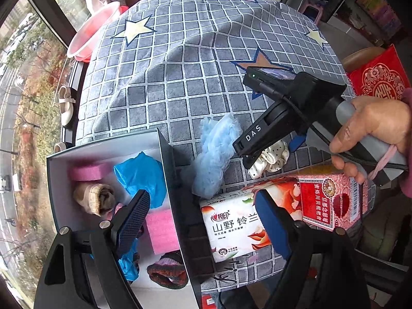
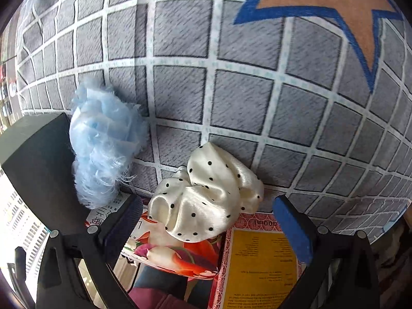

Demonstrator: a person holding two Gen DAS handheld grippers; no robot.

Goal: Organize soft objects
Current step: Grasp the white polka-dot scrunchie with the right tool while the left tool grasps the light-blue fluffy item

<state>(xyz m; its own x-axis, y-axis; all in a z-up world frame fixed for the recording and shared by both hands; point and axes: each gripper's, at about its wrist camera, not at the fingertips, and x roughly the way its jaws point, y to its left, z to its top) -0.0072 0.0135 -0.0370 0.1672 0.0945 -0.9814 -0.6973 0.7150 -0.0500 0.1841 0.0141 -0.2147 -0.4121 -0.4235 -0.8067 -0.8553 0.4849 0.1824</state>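
A white polka-dot scrunchie (image 2: 206, 200) lies on the checked tablecloth (image 2: 231, 103), against a tissue pack (image 2: 167, 255). My right gripper (image 2: 208, 221) stands open around it, the pads clear of the fabric on both sides. A fluffy light-blue piece (image 2: 103, 144) lies left of it, beside the dark wall of an open box (image 2: 38, 159). In the left wrist view, my left gripper (image 1: 203, 221) hangs open and empty over the box wall (image 1: 175, 180) and the tissue pack (image 1: 237, 226). The box holds pink sponges (image 1: 87, 171), blue plastic (image 1: 144, 175), a beige sock (image 1: 95, 198) and a knit piece (image 1: 167, 273). The right gripper (image 1: 267, 152) shows there over the scrunchie (image 1: 275, 157).
A red medicine box (image 1: 329, 200) lies right of the tissue pack at the table's near edge. A red bag (image 1: 381, 77) stands at the right. A pink basin (image 1: 95, 31) and pale shoes (image 1: 65, 105) sit by the window to the left.
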